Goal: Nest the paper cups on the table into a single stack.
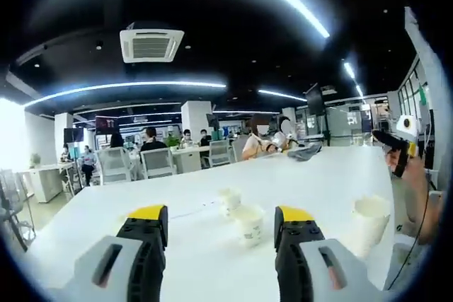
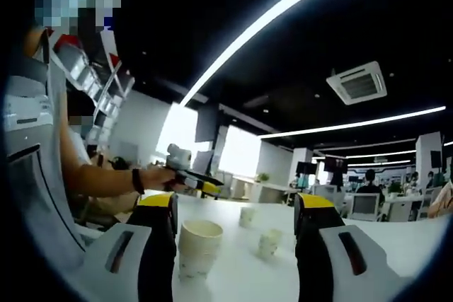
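Left gripper view: I'm looking low along the white table [image 1: 333, 175], nearly level with its top, out toward the seated people and the ceiling lights. Its own yellow-tipped jaws frame the bottom; two paper cups [image 1: 244, 221] stand just beyond them, a taller cup stack [image 1: 369, 223] off right. The right gripper [image 1: 396, 148] shows at the right edge.

Right gripper view: I'm also low and close to the table, facing across it from the other side, tilted up toward the ceiling. The cup stack [image 2: 197, 247] sits nearest, between the jaws; the left gripper [image 2: 195, 180] appears beyond. Both views share table, cups and stack.
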Available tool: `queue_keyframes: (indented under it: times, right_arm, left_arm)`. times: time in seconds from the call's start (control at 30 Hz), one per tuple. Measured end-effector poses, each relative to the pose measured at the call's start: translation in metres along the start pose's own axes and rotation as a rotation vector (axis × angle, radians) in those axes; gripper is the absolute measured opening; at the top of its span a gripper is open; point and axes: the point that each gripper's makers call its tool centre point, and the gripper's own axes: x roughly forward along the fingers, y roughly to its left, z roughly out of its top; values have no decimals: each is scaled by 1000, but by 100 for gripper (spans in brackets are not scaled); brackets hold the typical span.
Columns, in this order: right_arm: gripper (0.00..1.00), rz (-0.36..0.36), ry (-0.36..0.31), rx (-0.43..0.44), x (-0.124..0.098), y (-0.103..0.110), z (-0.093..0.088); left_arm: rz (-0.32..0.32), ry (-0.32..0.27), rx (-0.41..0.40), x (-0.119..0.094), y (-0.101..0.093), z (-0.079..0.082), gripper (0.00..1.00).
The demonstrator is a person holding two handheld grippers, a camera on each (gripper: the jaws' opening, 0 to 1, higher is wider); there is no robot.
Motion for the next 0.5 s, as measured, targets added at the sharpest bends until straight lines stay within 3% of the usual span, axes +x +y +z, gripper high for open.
queue_keyframes:
  times: [0.07, 0.13, 0.5]
  right_arm:
    - [70, -4, 5, 0, 0, -1, 0]
    - [70, -1, 11, -9, -1, 1, 1]
    - [70, 19, -5, -24, -2, 18, 10]
  left_arm:
    - [76, 34, 48, 7, 27, -14, 67]
    - [183, 30, 121, 13, 56, -21, 74]
    - [260, 149, 39, 78, 117, -79, 79]
